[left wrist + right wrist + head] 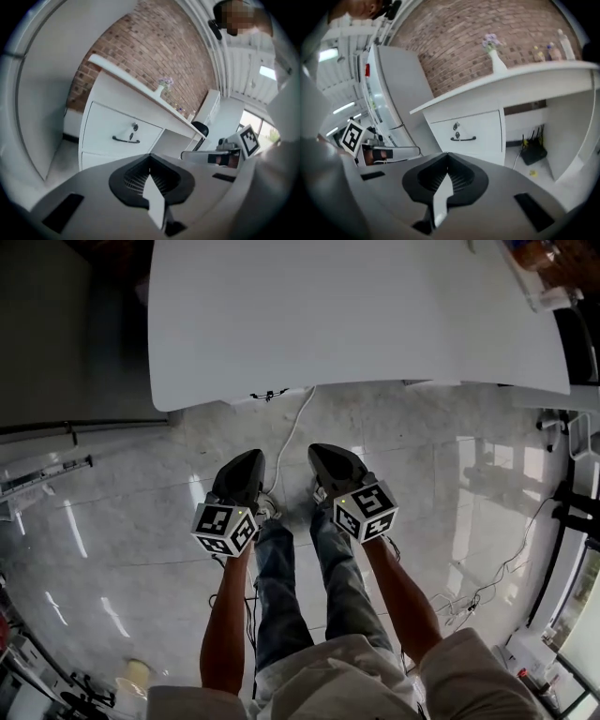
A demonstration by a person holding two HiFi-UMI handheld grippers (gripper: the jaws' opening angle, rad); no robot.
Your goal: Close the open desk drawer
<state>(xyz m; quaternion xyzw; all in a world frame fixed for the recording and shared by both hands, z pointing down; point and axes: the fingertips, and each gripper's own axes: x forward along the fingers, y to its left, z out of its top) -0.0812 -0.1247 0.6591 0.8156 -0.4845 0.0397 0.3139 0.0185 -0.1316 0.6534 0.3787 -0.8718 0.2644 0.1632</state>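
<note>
White drawer [123,131] at the left end of the bench [356,315], just under the bench top. Looks shut, front flush with the bench's face. Bears a dark curved handle [125,139] and a small lock [135,126]. Left tongs [251,457] and right tongs [323,451] clenched on nothing, side by side short of the bench, over the marble floor [122,512].

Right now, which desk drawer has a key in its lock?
The upper drawer: the key sits above its dark handle; the lower drawer shows none in view.

In the head view the desktop [356,315] hides the drawer [483,129].
</note>
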